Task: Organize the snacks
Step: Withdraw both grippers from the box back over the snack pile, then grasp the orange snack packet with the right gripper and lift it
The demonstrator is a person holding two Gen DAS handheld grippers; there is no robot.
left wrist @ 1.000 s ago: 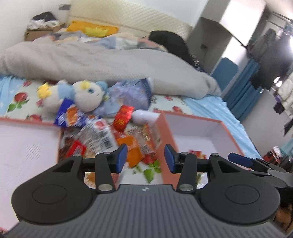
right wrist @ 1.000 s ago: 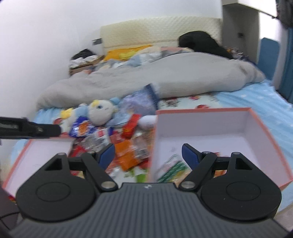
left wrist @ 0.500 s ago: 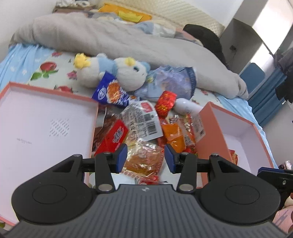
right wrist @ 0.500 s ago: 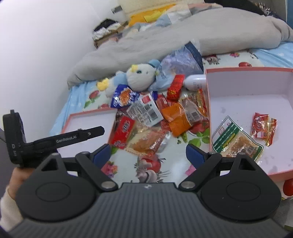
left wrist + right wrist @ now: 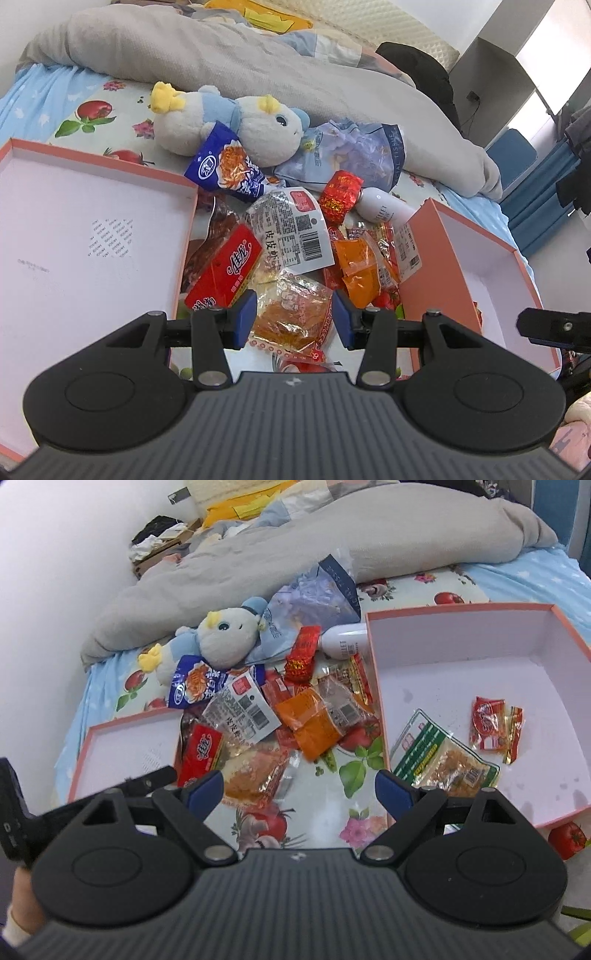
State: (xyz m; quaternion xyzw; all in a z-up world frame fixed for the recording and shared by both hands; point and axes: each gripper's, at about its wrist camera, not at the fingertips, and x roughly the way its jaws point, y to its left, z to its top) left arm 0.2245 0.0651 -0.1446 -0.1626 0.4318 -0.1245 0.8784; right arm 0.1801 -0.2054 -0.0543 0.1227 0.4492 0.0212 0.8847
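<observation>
snacks (image 5: 295,254) piled between boxes; red pack (image 5: 225,273) reads 佳龙; both grippers' fingers apart, holding nothing.

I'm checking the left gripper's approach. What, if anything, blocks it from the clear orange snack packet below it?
Nothing visible. The left gripper is open, and the clear orange snack packet lies uncovered between its fingers.

Two orange boxes (image 5: 458,609) (image 5: 122,738), one plush toy (image 5: 225,638), one white bottle (image 5: 343,642).
</observation>
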